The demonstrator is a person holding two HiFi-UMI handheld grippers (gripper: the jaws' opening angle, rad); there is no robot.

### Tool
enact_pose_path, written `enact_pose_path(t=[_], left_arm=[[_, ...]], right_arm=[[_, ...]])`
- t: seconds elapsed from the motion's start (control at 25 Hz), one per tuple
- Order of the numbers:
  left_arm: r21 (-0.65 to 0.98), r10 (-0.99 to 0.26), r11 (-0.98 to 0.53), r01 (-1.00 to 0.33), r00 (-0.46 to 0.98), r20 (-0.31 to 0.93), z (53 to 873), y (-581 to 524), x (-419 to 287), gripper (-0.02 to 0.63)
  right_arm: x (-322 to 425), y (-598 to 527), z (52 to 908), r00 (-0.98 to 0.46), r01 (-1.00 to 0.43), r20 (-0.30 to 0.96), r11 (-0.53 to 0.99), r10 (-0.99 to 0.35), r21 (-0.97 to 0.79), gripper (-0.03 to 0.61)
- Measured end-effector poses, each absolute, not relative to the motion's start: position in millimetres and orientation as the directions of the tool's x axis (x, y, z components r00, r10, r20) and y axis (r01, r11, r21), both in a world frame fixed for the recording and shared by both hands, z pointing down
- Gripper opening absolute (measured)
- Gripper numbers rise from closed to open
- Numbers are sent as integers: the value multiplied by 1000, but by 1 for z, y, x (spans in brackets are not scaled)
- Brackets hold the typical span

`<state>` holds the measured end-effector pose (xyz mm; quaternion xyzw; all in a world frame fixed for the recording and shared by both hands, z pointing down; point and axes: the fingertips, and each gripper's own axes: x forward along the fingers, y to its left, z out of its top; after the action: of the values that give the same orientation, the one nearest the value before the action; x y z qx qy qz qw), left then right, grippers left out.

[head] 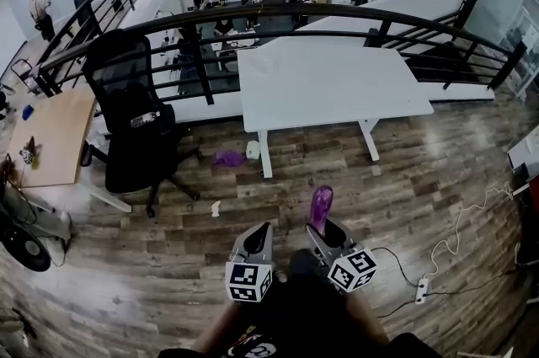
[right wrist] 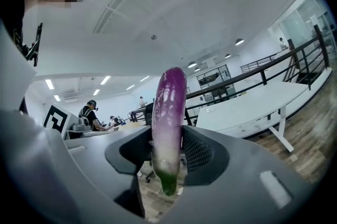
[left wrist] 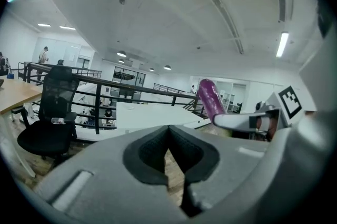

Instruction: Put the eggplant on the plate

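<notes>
A purple eggplant [head: 321, 206] stands upright between the pads of my right gripper [head: 322, 228], low in the middle of the head view over the wooden floor. In the right gripper view the eggplant [right wrist: 169, 112] has its green stem end pointing down, and the right gripper [right wrist: 167, 152] is shut on its lower half. Just to the left at the same height, my left gripper [head: 264, 227] is shut with nothing in it. The left gripper view shows the left gripper [left wrist: 168, 150] with its pads together, and the eggplant [left wrist: 210, 99] off to its right. No plate shows in any view.
A white table [head: 328, 82] stands ahead, with a black railing [head: 278, 11] behind it. A black office chair [head: 130, 125] and a wooden desk [head: 50, 133] are at the left. A purple scrap [head: 227, 157] lies on the floor; a power strip [head: 423, 289] with its cable lies at the right.
</notes>
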<state>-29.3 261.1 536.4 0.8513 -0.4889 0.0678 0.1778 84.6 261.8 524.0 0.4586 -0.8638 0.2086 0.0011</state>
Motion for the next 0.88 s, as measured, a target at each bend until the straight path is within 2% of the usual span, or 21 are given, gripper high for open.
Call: enact_pose_path(t=[0.28, 0.88], left_arm=[[240, -804, -448, -861, 505, 314, 547, 227, -33, 5], [163, -843, -431, -887, 461, 279, 531, 30, 15, 5]], right_arm=[[106, 229, 530, -541, -816, 221, 443, -811, -372, 178], [114, 47, 533, -623, -778, 230, 562, -748, -281, 178]])
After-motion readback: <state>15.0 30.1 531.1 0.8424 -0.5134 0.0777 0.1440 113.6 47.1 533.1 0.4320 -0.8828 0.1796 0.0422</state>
